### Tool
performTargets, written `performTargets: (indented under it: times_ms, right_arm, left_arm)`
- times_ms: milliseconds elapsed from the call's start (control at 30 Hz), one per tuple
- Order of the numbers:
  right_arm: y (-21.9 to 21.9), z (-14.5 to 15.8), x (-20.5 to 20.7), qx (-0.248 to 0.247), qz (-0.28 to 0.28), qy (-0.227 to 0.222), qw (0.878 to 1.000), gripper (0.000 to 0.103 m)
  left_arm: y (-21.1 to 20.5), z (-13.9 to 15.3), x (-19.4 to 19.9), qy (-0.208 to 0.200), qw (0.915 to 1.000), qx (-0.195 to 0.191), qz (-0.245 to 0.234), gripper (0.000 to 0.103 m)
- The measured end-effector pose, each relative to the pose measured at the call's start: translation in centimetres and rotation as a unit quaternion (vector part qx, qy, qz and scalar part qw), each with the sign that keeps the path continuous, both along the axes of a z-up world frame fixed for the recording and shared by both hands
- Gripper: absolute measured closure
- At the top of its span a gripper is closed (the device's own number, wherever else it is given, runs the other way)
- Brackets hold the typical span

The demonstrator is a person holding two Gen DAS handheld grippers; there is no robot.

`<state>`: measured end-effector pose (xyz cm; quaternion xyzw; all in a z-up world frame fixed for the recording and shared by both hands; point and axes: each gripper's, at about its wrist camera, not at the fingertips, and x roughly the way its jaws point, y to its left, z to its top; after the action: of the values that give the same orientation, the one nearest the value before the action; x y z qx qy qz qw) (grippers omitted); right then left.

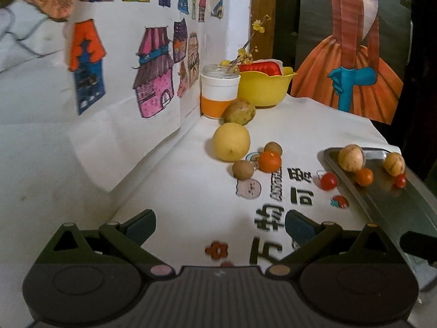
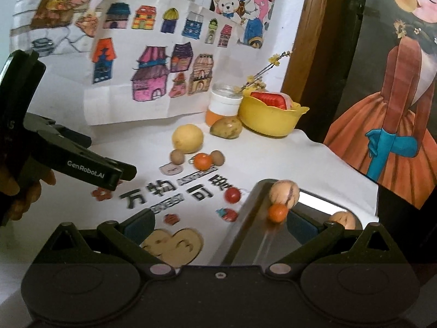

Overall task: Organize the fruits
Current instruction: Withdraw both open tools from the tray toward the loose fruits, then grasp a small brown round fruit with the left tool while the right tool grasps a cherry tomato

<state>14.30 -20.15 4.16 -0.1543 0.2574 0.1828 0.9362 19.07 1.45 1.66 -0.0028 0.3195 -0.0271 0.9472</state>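
Right tongs (image 2: 220,225) agape above tray (image 2: 245,235)

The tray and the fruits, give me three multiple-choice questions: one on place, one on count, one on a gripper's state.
1. Where is the lone red tomato off the tray?
A. in the yellow bowl
B. on the cloth beside the tray
C. in the jar

2. How many fruits lie in the tray?
A. one
B. four
C. seven

3. How is the left gripper?
A. open, empty
B. shut on a lemon
C. shut on the jar

Answers:
1 B, it sits on the cloth by the tray's edge.
2 B, the left view shows four.
3 A, its fingers stand apart with nothing between.
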Motion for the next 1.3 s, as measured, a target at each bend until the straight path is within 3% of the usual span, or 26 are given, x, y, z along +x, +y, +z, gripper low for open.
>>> performTargets:
  times_ms: [300, 533, 967, 1300]
  right_arm:
    - [0.3, -1.7, 4.8, -0.02, 0.034, 0.019, 0.999, 0.001]
    - [0.7, -2.7, 7.4, -0.006, 0.058, 0.034, 0.998, 0.001]
    - [1.6, -4.2, 9.8, -0.012, 0.079, 0.047, 0.996, 0.02]
    - [2.0, -4.7, 11.0, -0.019, 0.07, 0.049, 0.996, 0.043]
  left_arm:
    - [-1.1, -0.8, 4.6, 0.008, 0.9999, 0.002, -0.007, 0.001]
    - [-1.7, -1.8, 6.7, 0.016, 0.9998, 0.004, -0.011, 0.001]
    - [-1.5, -2.5, 8.1, 0.015, 0.9996, 0.002, -0.022, 0.004]
    - [-1.5, -2.6, 8.9, 0.012, 0.9996, -0.01, -0.025, 0.022]
